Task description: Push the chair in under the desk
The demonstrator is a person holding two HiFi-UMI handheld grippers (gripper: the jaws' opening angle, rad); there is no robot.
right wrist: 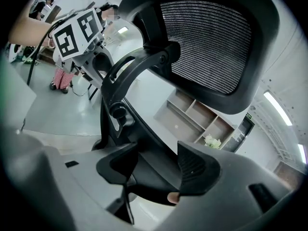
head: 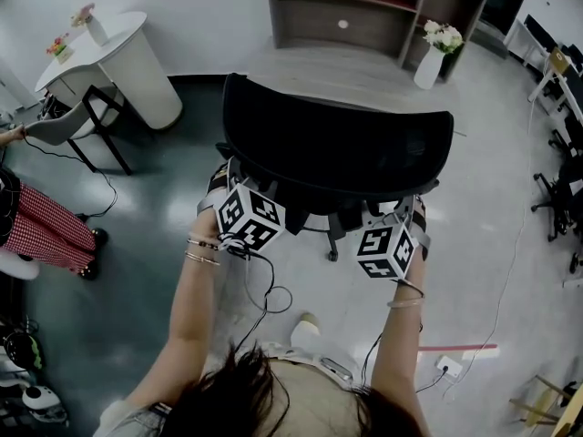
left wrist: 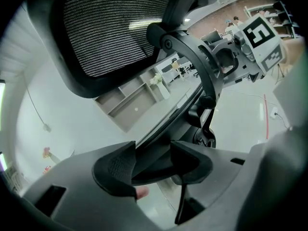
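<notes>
Squarely on curved mesh-backed chair [head: 337, 148]: ribbed left tongs [left wrist: 153, 159], right tongs [right wrist: 156, 166].

No legible text, brand or number anywhere, only black-and-white square patterns without letters on the left marker cube [head: 250, 218] and right marker cube [head: 385, 249], green wall sign [right wrist: 249, 113] too small to read

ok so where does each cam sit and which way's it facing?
Head view: on the person's head, looking steeply down past the chair back to the desk; shows both forearms, left gripper, right gripper.
Left gripper view: rides the left gripper, looks up along its jaws, closed on the chair, at the mesh back; a fingertip shows.
Right gripper view: same from the right gripper, jaws also on the chair.
Shared: each gripper view catches the other's marker cube; all see the shelf unit.
</notes>
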